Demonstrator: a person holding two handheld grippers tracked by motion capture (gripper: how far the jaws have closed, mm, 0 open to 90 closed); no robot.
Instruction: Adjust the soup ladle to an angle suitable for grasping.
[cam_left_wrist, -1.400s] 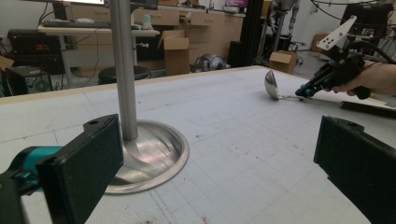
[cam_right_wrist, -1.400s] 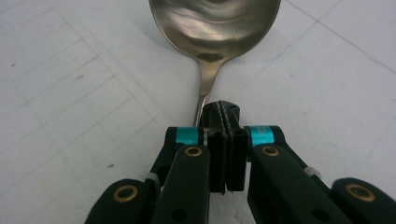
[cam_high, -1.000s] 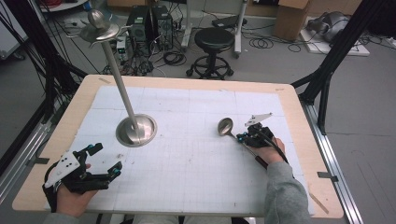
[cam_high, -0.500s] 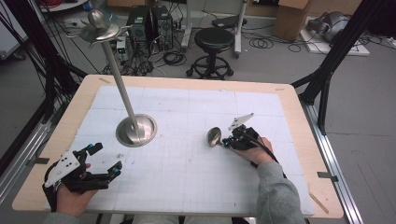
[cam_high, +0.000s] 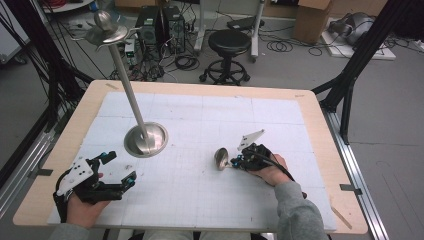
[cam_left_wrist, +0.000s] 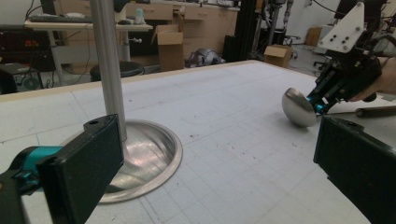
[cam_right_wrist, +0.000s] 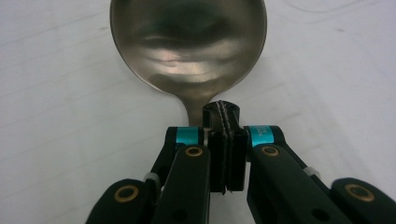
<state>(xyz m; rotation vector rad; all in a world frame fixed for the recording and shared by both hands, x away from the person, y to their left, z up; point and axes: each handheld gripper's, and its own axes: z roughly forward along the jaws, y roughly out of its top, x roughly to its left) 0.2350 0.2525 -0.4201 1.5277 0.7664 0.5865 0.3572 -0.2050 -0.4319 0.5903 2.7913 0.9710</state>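
1. The right gripper is clamped on the neck of a ladle, its jaws pressed together just behind the bowl. The right gripper view shows the bowl straight ahead of the closed jaws, low over the desk.
2. Compared with a second ago, the ladle and right hand have shifted leftward across the white mat, nearer the stand. The ladle is now right of the stand's round base and apart from it.
3. My judgement: the ladle is being carried toward the stand, perhaps to hang on the hooked top; a lift would be needed next.
4. The left gripper rests at the desk's near-left corner with its jaws wide apart and nothing between them; it has barely moved. Its view looks past the pole to the ladle.
5. No brand, label or writing can be read.
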